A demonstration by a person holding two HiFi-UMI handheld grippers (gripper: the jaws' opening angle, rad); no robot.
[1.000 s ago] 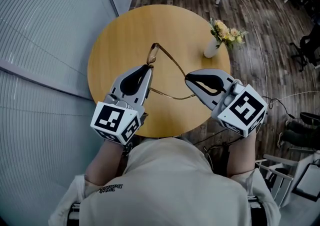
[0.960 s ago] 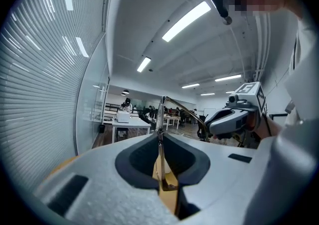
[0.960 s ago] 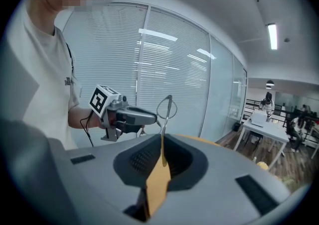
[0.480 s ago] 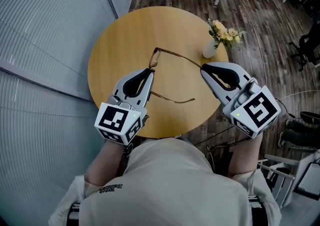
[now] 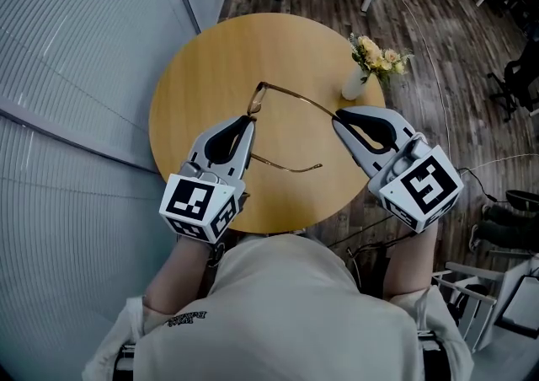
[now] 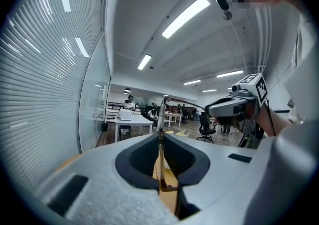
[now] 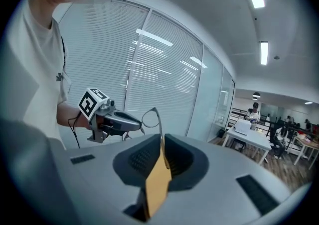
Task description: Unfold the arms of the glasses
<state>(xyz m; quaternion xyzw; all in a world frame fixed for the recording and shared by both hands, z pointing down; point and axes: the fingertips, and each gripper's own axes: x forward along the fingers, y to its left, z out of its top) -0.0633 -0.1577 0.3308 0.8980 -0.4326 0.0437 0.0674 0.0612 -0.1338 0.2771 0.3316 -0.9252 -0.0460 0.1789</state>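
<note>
Thin gold-rimmed glasses hang in the air over the round wooden table. My left gripper is shut on the front frame near a lens; in the left gripper view the thin rim stands pinched between its jaws. My right gripper is shut on the tip of one arm, which stretches out sideways from the frame. The right gripper view shows that arm running from the jaws to a lens. The other arm trails toward me, below the frame.
A white vase of yellow flowers stands near the table's right edge, just beyond my right gripper. A ribbed glass wall runs along the left. Dark wooden floor surrounds the table, with desks and chairs farther off.
My right gripper has swung to the right and away with the arm's tip, opening that arm out from the frame. The left gripper has stayed where it was.
</note>
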